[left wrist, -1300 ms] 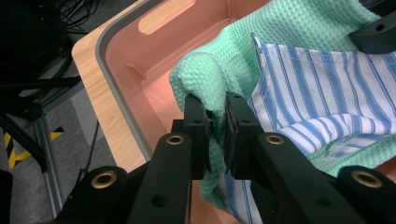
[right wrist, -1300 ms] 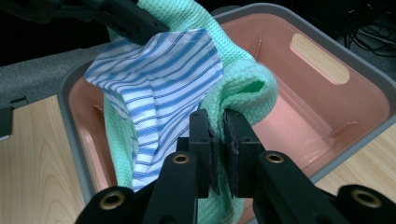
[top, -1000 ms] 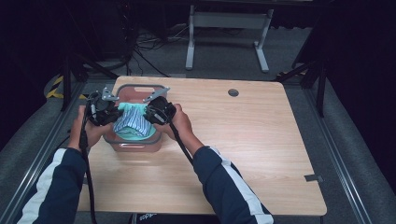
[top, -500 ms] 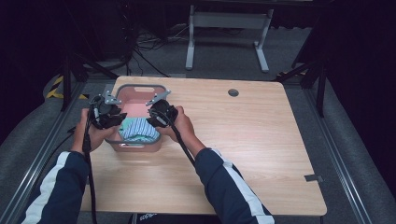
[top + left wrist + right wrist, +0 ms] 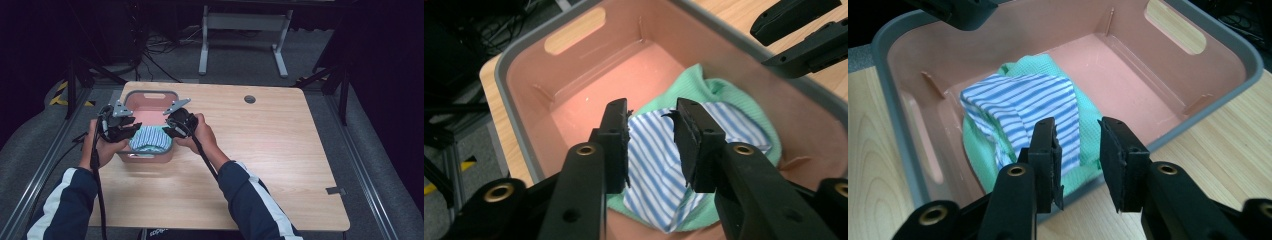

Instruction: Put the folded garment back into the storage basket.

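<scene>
Since the earlier frames, both pairs of jaws had been opening and had let go of the folded cloth (image 5: 148,138), which went from being held above the tub to lying inside it; the hands had drawn slightly apart.

Jaws of the left gripper (image 5: 651,137) stood parted with nothing pressed between them, the cloth lying below and behind the gap. Those of the right gripper (image 5: 1078,155) were likewise released, poised over the tub's near rim with the cloth just beyond them.

That cloth (image 5: 674,165) was a blue-and-white striped piece folded over a mint green one, resting in the end of the pink tub (image 5: 150,95) nearest the person. The tub sat near the desk's (image 5: 280,165) far left corner.

From above, the left gripper (image 5: 129,131) and right gripper (image 5: 171,129) flanked the tub at its left and right walls, each in a hand (image 5: 202,135). Only the gripper views revealed the gap between the jaws and the cloth's two layers; the left gripper view also caught the other gripper's black jaws at top right.

In the high view, the grippers' bodies hid the jaw tips and the tub's side rims. A round hole (image 5: 249,99) marked the desk toward its far edge. Each gripper view cut off the tub's near end.
</scene>
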Demonstrator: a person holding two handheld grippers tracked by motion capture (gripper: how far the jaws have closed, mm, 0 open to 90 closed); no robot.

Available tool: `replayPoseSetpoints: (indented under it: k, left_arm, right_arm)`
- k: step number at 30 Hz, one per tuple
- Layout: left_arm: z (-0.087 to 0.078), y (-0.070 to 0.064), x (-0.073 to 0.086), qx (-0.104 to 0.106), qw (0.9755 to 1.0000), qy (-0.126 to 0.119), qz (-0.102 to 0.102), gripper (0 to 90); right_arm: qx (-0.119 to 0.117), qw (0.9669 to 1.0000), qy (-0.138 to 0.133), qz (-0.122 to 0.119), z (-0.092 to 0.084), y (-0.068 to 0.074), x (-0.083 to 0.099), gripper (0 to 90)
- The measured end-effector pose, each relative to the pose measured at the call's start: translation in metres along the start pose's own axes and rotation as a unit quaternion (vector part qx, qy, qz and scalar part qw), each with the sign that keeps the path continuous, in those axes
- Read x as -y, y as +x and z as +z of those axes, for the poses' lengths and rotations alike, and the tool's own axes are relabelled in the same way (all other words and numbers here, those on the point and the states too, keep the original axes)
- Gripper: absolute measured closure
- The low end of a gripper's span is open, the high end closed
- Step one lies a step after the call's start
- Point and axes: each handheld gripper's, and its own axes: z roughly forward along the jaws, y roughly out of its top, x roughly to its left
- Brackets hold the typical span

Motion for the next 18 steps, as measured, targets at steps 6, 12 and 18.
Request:
replayPoseSetpoints:
  k: [6, 12, 18]
  left_arm:
    - [-0.009, -0.015, -0.001, 0.012, 0.9997, -0.019, -0.001, 59.6]
    - [-0.016, -0.033, -0.003, 0.014, 0.9992, -0.033, 0.015, 53.5]
    - [-0.024, -0.047, -0.004, 0.014, 0.9987, -0.041, 0.026, 48.7]
  right_arm:
    - [0.011, 0.9998, 0.002, -0.019, -0.019, 0.001, 0.007, 64.6]
    - [0.022, 0.9992, 0.006, -0.032, -0.042, -0.003, 0.020, 61.3]
    - [0.034, 0.9988, 0.007, -0.035, -0.065, -0.010, 0.037, 58.0]
